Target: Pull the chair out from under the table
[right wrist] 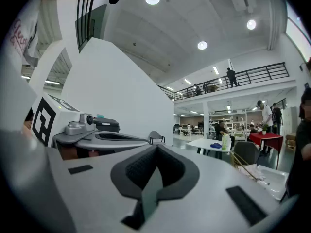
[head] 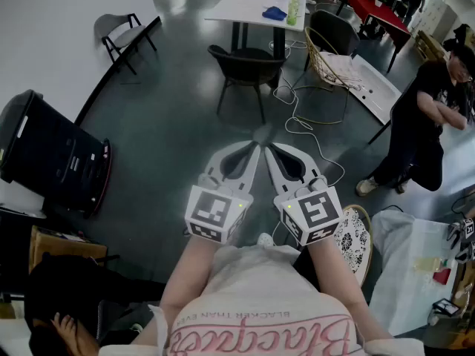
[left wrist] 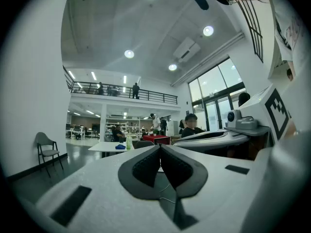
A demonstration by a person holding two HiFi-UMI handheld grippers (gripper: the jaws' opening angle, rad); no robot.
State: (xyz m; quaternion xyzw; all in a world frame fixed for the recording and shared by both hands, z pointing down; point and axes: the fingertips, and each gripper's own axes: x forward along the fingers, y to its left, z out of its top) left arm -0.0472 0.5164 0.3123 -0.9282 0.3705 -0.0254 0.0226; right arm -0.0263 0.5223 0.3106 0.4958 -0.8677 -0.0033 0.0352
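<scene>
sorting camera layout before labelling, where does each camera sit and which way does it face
Head view: on the person's head, facing steeply down at the floor; shows forearms, shirt, left tool and right tool, both shut.
Left gripper view: rides the left tool, looks level along its jaws into the hall; right tool and shirt show at its right.
Right gripper view: rides the right tool, also level; left tool shows at its left.
Shared: all three see the white table and the dark chair at it.
</scene>
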